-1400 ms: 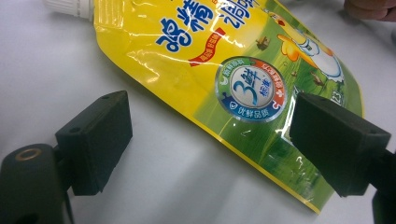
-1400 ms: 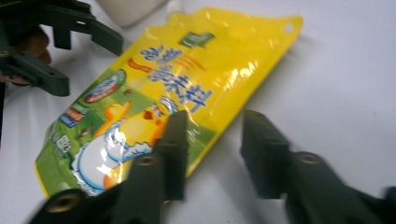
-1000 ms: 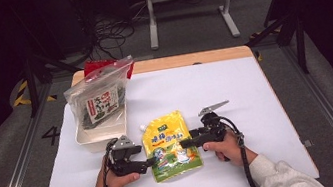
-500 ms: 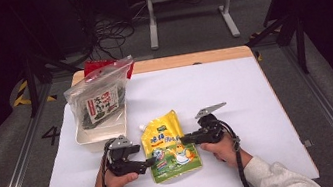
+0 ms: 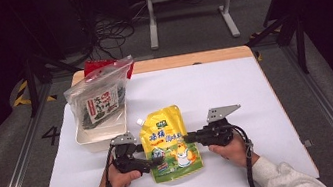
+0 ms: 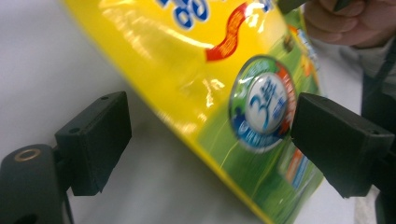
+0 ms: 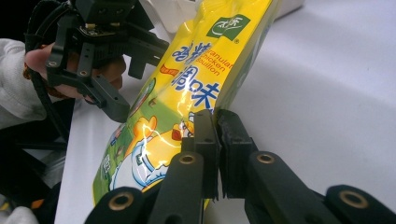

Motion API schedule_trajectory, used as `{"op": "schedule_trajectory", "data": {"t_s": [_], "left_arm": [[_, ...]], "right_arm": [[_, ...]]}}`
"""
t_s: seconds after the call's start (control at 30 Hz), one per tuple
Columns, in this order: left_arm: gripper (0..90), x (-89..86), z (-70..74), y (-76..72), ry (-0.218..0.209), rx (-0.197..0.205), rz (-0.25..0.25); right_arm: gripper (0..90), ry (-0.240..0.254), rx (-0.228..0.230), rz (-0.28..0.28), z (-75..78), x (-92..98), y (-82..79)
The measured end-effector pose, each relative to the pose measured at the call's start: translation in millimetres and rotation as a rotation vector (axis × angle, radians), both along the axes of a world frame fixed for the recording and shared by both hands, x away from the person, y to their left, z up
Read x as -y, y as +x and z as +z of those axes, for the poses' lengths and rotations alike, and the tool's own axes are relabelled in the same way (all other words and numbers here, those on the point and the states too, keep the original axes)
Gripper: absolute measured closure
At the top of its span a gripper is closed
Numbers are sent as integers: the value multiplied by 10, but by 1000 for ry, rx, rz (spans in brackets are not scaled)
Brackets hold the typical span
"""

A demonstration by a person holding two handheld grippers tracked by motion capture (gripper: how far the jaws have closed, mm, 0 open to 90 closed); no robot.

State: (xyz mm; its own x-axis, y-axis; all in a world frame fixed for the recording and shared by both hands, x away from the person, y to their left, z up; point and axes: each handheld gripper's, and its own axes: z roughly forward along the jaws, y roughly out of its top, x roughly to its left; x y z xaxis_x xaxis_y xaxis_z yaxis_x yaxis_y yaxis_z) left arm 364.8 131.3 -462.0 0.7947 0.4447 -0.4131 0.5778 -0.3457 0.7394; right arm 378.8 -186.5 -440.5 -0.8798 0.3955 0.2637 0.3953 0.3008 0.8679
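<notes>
A yellow stand-up pouch (image 5: 169,141) of chicken bouillon, with a white spout at its top left, lies at the front middle of the white table between both grippers. My right gripper (image 5: 189,138) is shut on the pouch's right edge; in the right gripper view its jaws (image 7: 217,135) pinch the thin side seam of the pouch (image 7: 196,79). My left gripper (image 5: 152,162) sits at the pouch's lower left. Its jaws (image 6: 210,135) have just been opening and now stand wide, with the pouch's (image 6: 210,60) corner between them and not pressed. The left gripper (image 7: 116,70) also shows beyond the pouch.
A white tray (image 5: 102,134) stands at the left and holds a clear zip bag (image 5: 99,96) of dark snacks. Something red (image 5: 94,65) lies behind it at the table's wooden far edge. Bare white table spreads to the right and behind the pouch.
The right gripper's jaws have closed onto the pouch's right edge and the hand has edged up slightly. The left gripper has stayed in place while its jaws spread wider.
</notes>
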Motion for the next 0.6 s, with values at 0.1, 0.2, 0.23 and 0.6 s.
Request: {"op": "schedule_trajectory", "data": {"t_s": [0.1, 0.2, 0.23, 0.6], "left_arm": [[167, 57, 36, 2, -5, 19, -18], [246, 155, 153, -28, -25, 68, -50], [297, 155, 153, -28, -25, 68, -50], [778, 43, 426, -149, -97, 272, -58]], "right_arm": [[869, 11, 28, 14, 28, -7, -28], [869, 22, 84, 25, 111, -27, -86], [869, 22, 84, 25, 111, -27, -86], [806, -44, 196, -10, 294, -125, -254]]}}
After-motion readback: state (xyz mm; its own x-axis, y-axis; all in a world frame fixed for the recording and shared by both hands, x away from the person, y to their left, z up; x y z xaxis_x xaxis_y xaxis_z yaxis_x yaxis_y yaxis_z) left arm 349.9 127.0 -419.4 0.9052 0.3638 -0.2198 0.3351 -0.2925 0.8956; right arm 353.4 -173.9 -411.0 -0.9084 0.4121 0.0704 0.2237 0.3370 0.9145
